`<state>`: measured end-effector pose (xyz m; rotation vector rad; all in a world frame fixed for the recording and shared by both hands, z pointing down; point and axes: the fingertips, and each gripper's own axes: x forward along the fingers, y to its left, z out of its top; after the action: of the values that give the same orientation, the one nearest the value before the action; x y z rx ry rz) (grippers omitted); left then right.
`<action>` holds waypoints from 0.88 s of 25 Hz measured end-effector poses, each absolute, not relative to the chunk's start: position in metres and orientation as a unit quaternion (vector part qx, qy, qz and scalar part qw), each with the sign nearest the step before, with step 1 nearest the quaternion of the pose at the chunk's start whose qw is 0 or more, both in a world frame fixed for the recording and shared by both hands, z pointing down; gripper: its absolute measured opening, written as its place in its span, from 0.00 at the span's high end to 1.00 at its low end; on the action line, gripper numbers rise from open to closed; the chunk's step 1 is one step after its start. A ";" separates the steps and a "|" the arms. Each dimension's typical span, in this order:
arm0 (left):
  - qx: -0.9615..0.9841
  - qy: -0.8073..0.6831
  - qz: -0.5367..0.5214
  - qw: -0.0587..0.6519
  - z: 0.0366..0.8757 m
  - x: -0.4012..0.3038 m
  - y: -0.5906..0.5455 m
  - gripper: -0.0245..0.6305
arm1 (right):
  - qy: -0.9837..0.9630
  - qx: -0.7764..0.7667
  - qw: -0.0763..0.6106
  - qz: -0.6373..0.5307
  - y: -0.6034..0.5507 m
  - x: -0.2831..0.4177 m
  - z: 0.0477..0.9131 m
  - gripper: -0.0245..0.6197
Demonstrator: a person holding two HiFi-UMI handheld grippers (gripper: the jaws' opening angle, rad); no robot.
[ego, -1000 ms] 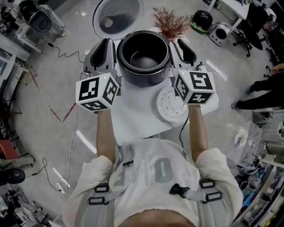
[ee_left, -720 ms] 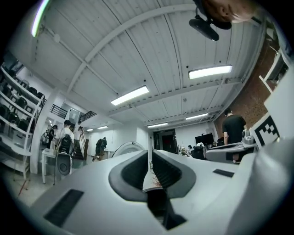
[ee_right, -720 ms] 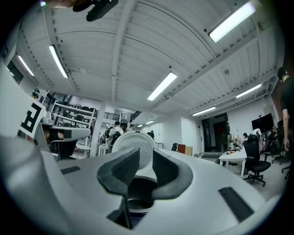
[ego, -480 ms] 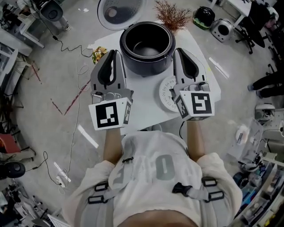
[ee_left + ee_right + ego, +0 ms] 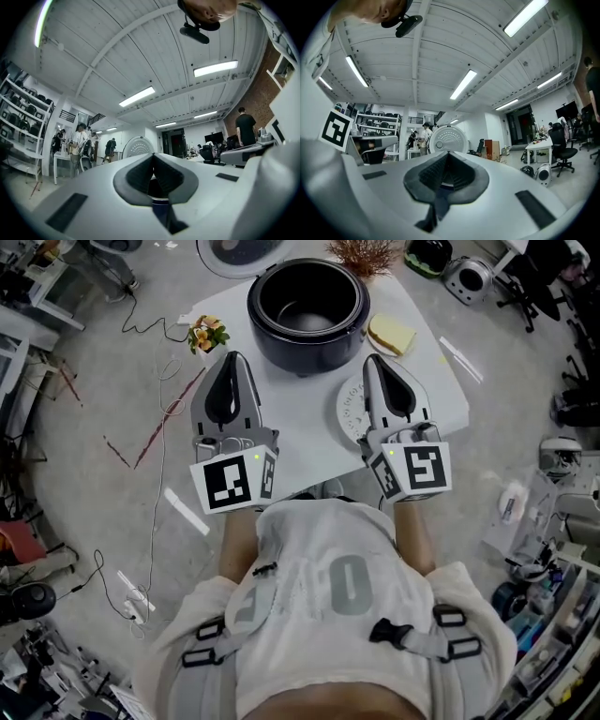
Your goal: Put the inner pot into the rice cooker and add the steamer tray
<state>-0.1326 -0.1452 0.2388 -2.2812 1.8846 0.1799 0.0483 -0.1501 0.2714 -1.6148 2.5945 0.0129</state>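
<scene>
Head view: tray [image 5: 351, 414] lies flat on the bench [image 5: 300, 451], just inward of the right gripper [image 5: 374, 362] and partly under it, well apart from the left gripper [image 5: 232, 358]. Cooker [image 5: 305, 310] stands ahead, between both. Both jaws are pressed together, empty. The right looks nearer for the pickup.

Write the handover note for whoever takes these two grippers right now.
Left hand-held gripper: shut, empty, jaws have just been closing; held near-left of the rice cooker.
Right hand-held gripper: shut, empty, jaws have just been closing; it overlaps the steamer tray in the head view.
Things: inner pot appears seated in the cooker; the tray lies flat on the table.
Done: pot in, as far as can be seen.
Left: pick up the tray and set it in the pot.
</scene>
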 end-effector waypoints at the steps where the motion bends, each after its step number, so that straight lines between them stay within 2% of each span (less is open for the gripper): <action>1: -0.767 0.632 0.061 0.089 0.239 -0.132 -0.145 0.93 | 0.848 -0.528 0.042 0.004 -0.149 0.048 0.272 0.95; 9: -0.784 0.610 0.089 0.072 0.233 -0.125 -0.143 0.93 | 0.839 -0.542 0.052 0.005 -0.143 0.057 0.265 0.95; 10: -0.794 0.598 0.094 0.062 0.233 -0.122 -0.144 0.90 | 0.840 -0.541 0.051 0.002 -0.144 0.058 0.265 0.81; 11: -0.804 0.584 0.098 0.053 0.234 -0.117 -0.146 0.80 | 0.841 -0.538 0.051 -0.002 -0.144 0.060 0.266 0.67; 12: -0.815 0.569 0.102 0.045 0.234 -0.112 -0.147 0.64 | 0.842 -0.537 0.052 -0.006 -0.145 0.063 0.267 0.57; 14: -0.829 0.547 0.109 0.034 0.236 -0.104 -0.149 0.55 | 0.838 -0.543 0.058 -0.016 -0.144 0.071 0.269 0.49; 16: -0.837 0.535 0.112 0.026 0.238 -0.098 -0.150 0.51 | 0.831 -0.551 0.067 -0.030 -0.143 0.083 0.271 0.43; 19: -0.851 0.513 0.113 -0.008 0.248 -0.082 -0.157 0.50 | 0.814 -0.572 0.081 -0.054 -0.141 0.110 0.276 0.43; 22: -0.864 0.481 0.128 -0.081 0.268 -0.060 -0.169 0.50 | 0.790 -0.600 0.093 -0.083 -0.136 0.148 0.287 0.43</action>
<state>-0.0604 -0.1689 0.2678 -2.8626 1.5928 0.4229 0.1478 -0.1360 0.2872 -1.7805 2.3454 -0.2472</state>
